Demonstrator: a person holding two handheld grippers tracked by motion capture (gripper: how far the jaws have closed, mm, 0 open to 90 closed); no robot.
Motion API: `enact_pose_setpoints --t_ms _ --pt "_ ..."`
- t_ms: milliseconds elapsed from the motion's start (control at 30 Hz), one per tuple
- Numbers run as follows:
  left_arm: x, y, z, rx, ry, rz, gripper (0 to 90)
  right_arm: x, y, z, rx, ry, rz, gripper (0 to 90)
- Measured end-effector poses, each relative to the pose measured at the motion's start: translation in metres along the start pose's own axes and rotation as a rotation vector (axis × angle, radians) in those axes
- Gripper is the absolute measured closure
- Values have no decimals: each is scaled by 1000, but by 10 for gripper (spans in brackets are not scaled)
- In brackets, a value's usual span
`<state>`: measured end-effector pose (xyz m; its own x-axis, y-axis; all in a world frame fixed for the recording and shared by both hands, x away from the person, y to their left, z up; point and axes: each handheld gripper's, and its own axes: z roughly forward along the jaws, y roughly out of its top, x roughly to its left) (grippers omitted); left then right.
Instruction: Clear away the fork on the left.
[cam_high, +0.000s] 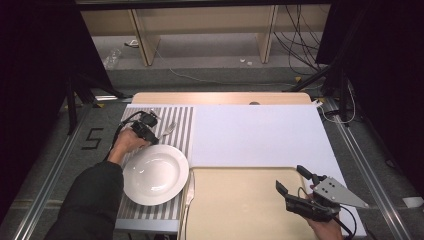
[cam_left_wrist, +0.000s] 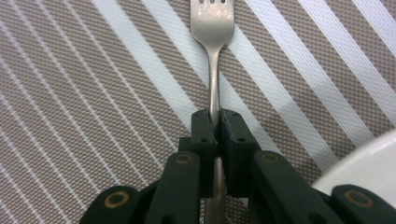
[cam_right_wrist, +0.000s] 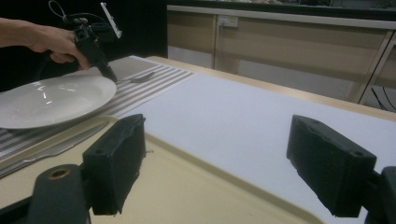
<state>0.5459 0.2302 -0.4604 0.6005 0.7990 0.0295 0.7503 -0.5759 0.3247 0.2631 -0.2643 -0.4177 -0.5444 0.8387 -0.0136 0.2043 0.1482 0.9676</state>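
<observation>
Your left gripper (cam_left_wrist: 215, 135) clamps the silver metal fork's (cam_left_wrist: 212, 28) handle on the striped placemat (cam_left_wrist: 93, 93), beside the white plate (cam_high: 155, 174). Pickup secured; lifting and placing remain. Right gripper (cam_right_wrist: 215, 163) gapes, idle.

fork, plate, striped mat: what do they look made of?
Fork: metal, likely stainless steel, with a brushed grey sheen.
Plate: glazed ceramic or porcelain by the look, glossy white with sharp highlights.
Striped placemat: woven vinyl or fabric mesh, matte, with a fine weave visible in the left gripper view. Exact fibre unclear.
</observation>
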Motion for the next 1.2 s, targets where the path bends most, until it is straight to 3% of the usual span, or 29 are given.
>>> enact_pose_setpoints --t_ms 133,200,333,567,667,800,1000,1200 --pt "4 -2 -6 -30 5 0 842 -1 0 0 0 0 1 204" --pt "7 -3 -12 -57 31 -23 842 -1 0 0 3 -1 -2 204" --pt "11 -3 -24 -95 36 -40 842 0 0 0 4 -1 -4 204" --pt "5 -7 -52 -213 27 -72 842 0 -1 0 7 -2 -2 204" --pt "0 -15 -66 -284 4 -86 842 0 0 -1 12 -3 -2 204" --pt "-4 -26 -75 -321 -9 -105 842 0 -1 0 6 -3 -1 204" --pt "-14 -42 -92 -400 -91 -141 842 1 -1 1 1 -4 2 204" --pt "-31 -52 -109 -454 -148 -127 841 1 -1 1 1 -4 -3 204"
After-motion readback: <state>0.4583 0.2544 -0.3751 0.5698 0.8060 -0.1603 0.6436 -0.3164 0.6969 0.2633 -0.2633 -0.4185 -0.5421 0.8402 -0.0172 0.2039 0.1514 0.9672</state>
